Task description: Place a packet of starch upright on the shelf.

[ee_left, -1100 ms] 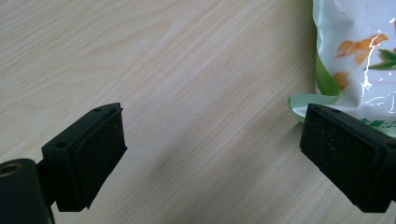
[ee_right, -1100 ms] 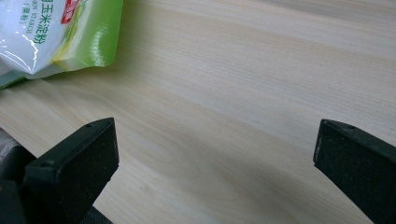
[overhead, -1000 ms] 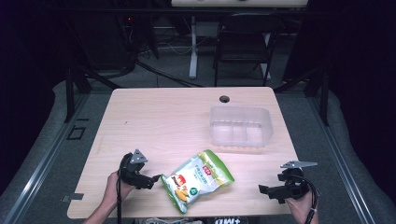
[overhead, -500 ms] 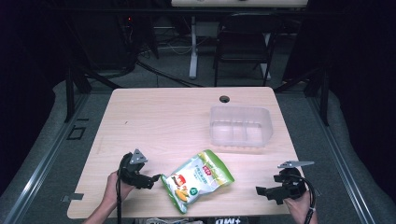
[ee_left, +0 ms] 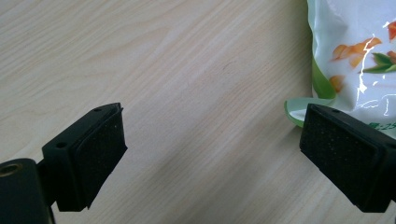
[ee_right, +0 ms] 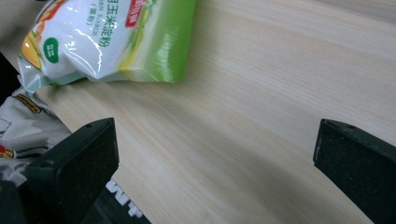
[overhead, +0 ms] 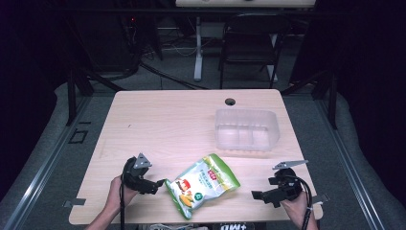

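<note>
High view above my side, looking forward and down over whole worktop (overhead: 158,124). My gripper views ride low, close to wood; all three share snack bag (overhead: 203,184).

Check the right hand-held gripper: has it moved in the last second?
Yes, slightly. The right hand-held gripper has slid left along the table's near edge, toward the snack bag, which stayed put.

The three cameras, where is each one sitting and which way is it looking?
High view: above the person's side, looking forward and down on the pale wooden table; both hands with claws show.
Left gripper view: on the left claw, looking along its open jaws at the green-and-white plastic snack bag.
Right gripper view: on the right claw, open, facing the table.
All three share the bag.
</note>
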Demonstrator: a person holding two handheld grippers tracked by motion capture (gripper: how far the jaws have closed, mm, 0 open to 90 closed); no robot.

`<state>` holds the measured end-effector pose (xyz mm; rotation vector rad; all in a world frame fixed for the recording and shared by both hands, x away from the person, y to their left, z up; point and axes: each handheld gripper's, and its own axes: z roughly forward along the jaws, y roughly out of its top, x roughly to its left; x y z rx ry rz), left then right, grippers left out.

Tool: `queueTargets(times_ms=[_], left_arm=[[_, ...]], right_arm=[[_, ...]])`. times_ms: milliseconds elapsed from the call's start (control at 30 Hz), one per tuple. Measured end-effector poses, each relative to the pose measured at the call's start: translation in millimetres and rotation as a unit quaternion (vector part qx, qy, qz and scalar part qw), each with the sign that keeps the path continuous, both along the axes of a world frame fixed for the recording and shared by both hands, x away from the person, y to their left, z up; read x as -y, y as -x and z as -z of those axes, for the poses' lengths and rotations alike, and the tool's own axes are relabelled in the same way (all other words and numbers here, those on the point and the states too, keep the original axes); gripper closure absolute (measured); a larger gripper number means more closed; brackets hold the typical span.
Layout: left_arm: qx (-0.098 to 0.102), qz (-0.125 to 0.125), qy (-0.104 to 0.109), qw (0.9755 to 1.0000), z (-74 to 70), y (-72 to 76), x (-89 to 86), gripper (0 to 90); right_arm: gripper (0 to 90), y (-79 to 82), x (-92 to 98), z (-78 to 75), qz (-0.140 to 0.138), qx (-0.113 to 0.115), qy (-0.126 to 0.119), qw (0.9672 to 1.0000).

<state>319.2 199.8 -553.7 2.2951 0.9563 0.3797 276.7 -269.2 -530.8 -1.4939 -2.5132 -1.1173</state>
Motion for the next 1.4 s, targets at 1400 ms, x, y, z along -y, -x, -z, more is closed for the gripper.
queueTargets(times_ms=[1400], left_arm=[[-0.004,0.007,0.001,1.0,1.4,-0.2,1.8,6.6]], right_arm=[[0.0,-61.6,-77.2,21.0,-0.088,-0.065,-0.017,0.9939]])
